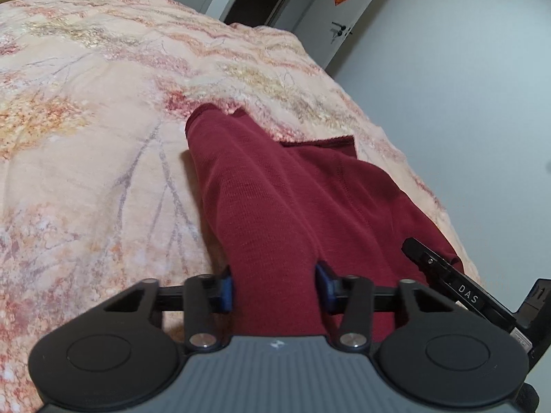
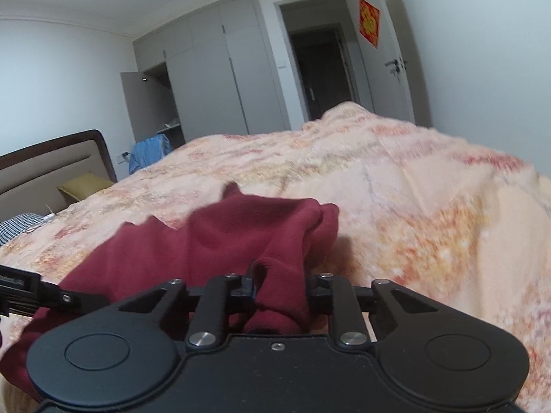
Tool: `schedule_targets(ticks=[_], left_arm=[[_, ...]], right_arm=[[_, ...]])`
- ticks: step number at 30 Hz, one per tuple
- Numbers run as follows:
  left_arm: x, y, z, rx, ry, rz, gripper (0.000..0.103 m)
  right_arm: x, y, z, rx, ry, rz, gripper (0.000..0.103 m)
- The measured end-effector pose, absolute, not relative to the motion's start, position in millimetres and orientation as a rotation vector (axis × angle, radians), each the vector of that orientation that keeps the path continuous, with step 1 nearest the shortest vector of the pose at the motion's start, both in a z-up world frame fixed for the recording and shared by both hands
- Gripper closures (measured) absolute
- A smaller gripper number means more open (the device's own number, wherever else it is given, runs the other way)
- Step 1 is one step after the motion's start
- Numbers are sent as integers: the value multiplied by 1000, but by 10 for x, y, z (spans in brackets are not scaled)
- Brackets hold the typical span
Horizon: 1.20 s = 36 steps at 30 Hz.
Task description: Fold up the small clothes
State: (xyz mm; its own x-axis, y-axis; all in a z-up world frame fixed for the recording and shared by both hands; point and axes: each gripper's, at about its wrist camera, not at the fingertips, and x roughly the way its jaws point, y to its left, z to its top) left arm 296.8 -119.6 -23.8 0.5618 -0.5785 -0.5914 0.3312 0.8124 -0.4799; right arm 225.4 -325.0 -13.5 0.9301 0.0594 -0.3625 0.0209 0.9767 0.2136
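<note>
A dark red knit garment [image 1: 275, 186] lies on a peach floral bedspread [image 1: 86, 130]. My left gripper [image 1: 273, 285] is shut on a fold of the garment, which runs between the blue pads [image 1: 225, 290] and stretches away toward the far end. My right gripper [image 2: 280, 287] is shut on another bunched part of the same garment [image 2: 220, 241], lifted slightly off the bedspread [image 2: 430, 206]. The right gripper's body [image 1: 447, 275] shows at the left wrist view's lower right, and the left gripper's body [image 2: 20, 285] at the right wrist view's left edge.
The bed's edge drops off to the right in the left wrist view, toward a white wall and door [image 1: 330, 24]. In the right wrist view a headboard [image 2: 51, 165], pillow [image 2: 84, 186], blue cloth [image 2: 149, 153], grey wardrobe [image 2: 213, 86] and open doorway [image 2: 320, 72] lie behind.
</note>
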Motion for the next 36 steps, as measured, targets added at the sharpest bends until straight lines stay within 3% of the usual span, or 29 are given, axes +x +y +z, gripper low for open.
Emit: schedule_targets(ticks=[5,18,25,30,33,36], left_arm=[[2912,-1024,-39,-355,750,-557,72],[2910,139,649,-219,559,-259,72],[3000,520,358,-225,630,-125,71],[2949,572,6,-261,669,-98,56],[2938,606,-92,-278,673,-98,52],[2983,643,-118,-283,674,-100,50]], right_arm=[[2335,-2929,162,169,305,115,84],[3280,-1673,331,241,256,374,84],[3589,-1244,-31,183,387,372,84],[3570,-1480,-343,279,461,316,75],[3549,-1572,-428,340,468,304,64],[3531,-1587,-452,349,475,300,60]])
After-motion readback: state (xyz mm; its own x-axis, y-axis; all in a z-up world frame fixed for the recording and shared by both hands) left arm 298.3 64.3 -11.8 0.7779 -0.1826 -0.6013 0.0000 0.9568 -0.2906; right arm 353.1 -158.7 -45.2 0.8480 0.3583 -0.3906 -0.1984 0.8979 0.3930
